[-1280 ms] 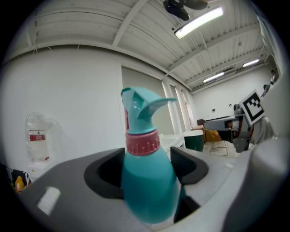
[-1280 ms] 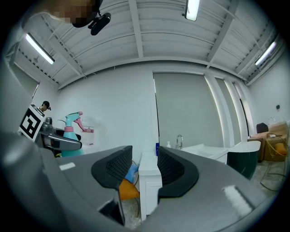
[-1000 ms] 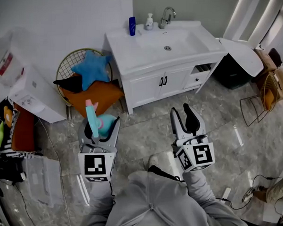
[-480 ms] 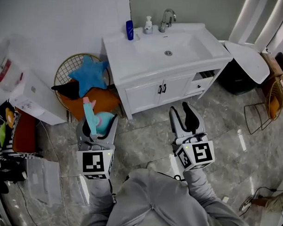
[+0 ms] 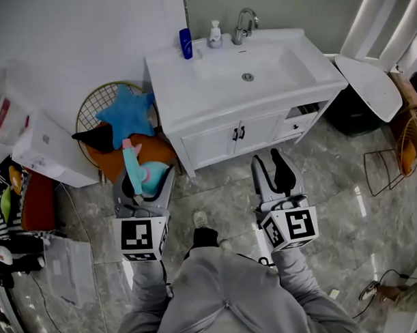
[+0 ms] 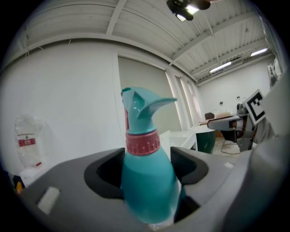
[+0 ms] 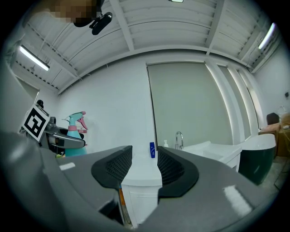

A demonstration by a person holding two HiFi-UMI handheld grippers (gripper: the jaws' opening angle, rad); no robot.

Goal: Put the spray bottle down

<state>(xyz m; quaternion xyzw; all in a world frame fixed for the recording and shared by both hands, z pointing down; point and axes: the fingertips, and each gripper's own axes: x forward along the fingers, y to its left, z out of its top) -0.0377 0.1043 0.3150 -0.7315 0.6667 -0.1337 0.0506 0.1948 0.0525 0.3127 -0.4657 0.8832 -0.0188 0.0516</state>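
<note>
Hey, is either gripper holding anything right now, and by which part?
The left gripper holds the spray bottle by its teal body, just below the pink collar. The right gripper is open and holds nothing.

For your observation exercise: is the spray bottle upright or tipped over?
Upright: the spray bottle stands nozzle-up, clamped in the left gripper.

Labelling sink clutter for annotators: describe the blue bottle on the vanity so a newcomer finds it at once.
Find the white vanity with its basin and chrome faucet at the top of the head view. Two small bottles stand along its back edge, left of the faucet. The blue bottle is the leftmost, near the counter's corner. It is dark blue, while its neighbour, the pump bottle, is white.
</note>
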